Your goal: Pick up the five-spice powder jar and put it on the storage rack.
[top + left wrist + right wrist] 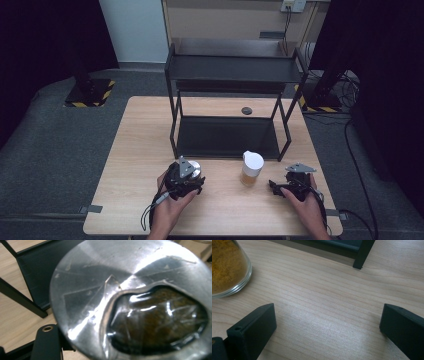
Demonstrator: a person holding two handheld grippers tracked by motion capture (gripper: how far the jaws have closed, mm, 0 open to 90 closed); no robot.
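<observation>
Near the front edge of the wooden table point(135, 150), the person's left gripper point(186, 176) is clamped on a small silver can point(193, 169). In the left gripper view, the can's foil-sealed metal top point(105, 290) sits very close to the lens, with dark brown contents showing through a clear window. The can seems to be lifted or tipped in the grip, though whether it has cleared the table cannot be told.

To the right, the right gripper point(276, 186) rests low over the wood with its jaws spread wide and nothing between them. Just beside it stands a glass jar point(251, 169) of orange-brown powder with a white lid.

Beyond both stands a black two-tier shelf rack point(232, 72).

This looks like the carrying step: the can is secured, and the next move likely calls for lifting it forward onto a shelf, clearing the rack's frame.
</observation>
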